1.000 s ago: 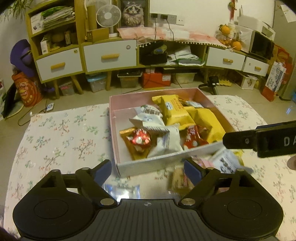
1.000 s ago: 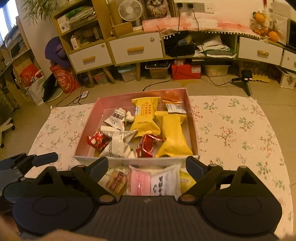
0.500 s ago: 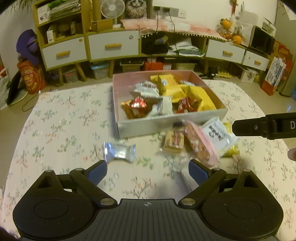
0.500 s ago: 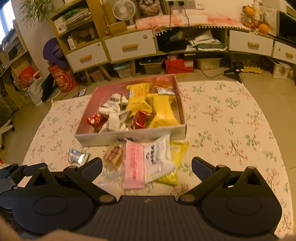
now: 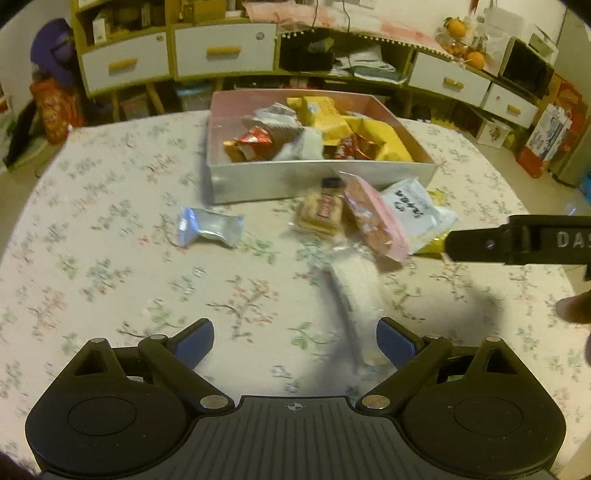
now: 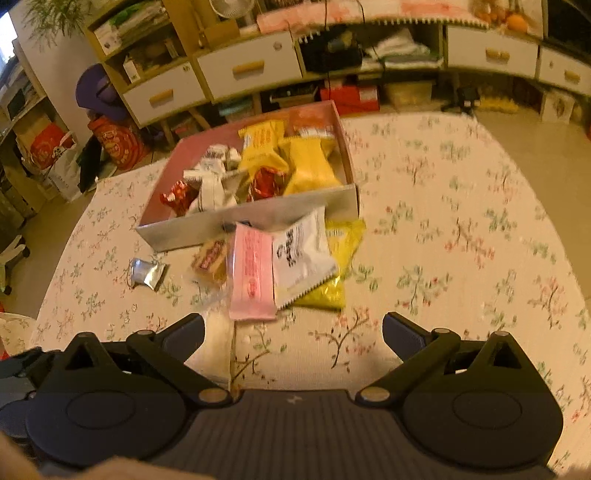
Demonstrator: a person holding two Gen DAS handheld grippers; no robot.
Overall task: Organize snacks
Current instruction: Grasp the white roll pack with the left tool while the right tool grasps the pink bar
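floral tablecloth (image 5: 92, 258); white drawers (image 6: 245, 68); oranges (image 5: 474, 57); desk fan (image 6: 231, 5)

A box (image 6: 255, 218) is set on the table (image 6: 461, 236), packed with wrapped snacks (image 6: 258, 166). Against its near wall, a cluster of packets (image 6: 288, 258) is laid overlapping side by side, with a long packet (image 5: 356, 291) placed nearer in front of them. Off to the left of that cluster, a small wrapper (image 6: 146, 272) is left apart.
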